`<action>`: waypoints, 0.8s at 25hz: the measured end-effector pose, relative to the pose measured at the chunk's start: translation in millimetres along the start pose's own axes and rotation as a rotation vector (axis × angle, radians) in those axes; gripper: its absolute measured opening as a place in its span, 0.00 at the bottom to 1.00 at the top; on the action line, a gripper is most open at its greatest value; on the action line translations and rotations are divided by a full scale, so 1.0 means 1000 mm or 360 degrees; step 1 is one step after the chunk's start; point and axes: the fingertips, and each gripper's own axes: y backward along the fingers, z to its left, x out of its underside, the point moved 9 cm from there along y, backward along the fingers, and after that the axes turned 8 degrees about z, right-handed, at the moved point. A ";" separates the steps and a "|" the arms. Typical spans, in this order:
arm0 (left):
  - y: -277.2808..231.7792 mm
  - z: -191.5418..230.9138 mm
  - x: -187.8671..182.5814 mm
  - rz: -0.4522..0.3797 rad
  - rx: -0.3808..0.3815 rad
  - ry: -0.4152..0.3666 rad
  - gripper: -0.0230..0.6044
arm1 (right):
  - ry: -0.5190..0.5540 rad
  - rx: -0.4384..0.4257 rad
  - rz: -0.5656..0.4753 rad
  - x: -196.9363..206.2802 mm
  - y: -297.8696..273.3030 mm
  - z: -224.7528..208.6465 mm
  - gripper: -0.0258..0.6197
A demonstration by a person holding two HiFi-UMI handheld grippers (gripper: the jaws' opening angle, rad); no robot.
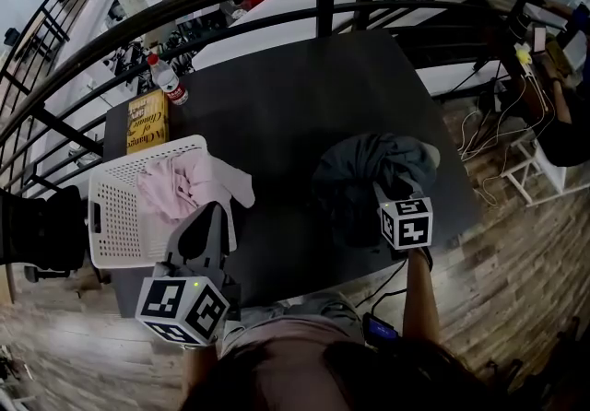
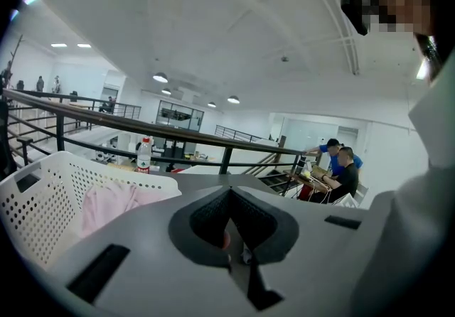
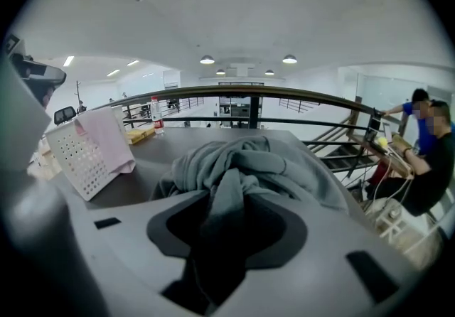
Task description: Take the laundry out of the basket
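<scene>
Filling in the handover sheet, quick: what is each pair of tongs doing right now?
Left tongs: closed, nothing held.
Right tongs: closed on the grey garment.

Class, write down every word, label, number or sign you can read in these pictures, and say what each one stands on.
"A Change of Climate", as far as legible: cover of the yellow book on the table.
Red label on the water bottle: too small to read.
The marker cubes: black-and-white patterns only, no words.
No print visible on the grey garment, pink cloth or white basket.
</scene>
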 end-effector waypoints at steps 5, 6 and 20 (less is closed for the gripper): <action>-0.002 0.003 0.001 0.0014 0.0002 -0.0005 0.03 | -0.0075 -0.0033 -0.0057 0.005 -0.005 -0.005 0.30; -0.001 0.003 0.001 0.0014 0.0006 -0.0004 0.03 | -0.0073 -0.0029 -0.0053 0.005 -0.006 -0.005 0.31; 0.004 0.009 0.009 0.0030 0.0074 0.0001 0.03 | -0.0042 0.0122 -0.0052 0.012 0.025 -0.002 0.37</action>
